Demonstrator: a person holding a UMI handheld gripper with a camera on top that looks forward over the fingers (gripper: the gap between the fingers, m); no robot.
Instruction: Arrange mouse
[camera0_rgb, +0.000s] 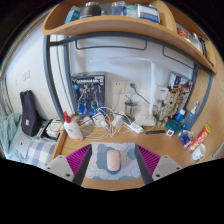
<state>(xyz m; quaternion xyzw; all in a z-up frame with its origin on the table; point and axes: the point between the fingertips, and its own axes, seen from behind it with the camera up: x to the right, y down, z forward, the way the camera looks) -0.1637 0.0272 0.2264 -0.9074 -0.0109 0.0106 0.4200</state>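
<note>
Looking along the gripper (112, 165), we are seeing the mouse (113, 160) lying between its two fingers, resting on the mouse pad (104, 153) that sits on the wooden desk (150, 140). The pink pads (146, 160) are standing off to either side of the mouse with a visible gap on each flank, so we are reading the gripper as released, its fingers spread around the mouse and not pressing on it

We are judging this to be either the approach just ahead of a grasp or the moment just after setting the mouse down; one view alone is not telling us which. The mouse is looking roughly centred between the fingers and pointing away from us, so a clean pinch on its sides seems possible if closing is the next move. That move is calling for both pads to meet the mouse evenly, since its rounded shell could squirt forward under a lopsided squeeze

Beyond the fingers, the desk is crowded: a white bottle with a red cap (71, 124) is standing ahead to the left, a tangle of white cables (118, 123) is lying straight ahead, and a boxed robot figure (88, 92) is leaning against the wall behind them. A shelf (120, 36) is running overhead. Any slide forward is needing care to keep clear of those cables
</note>
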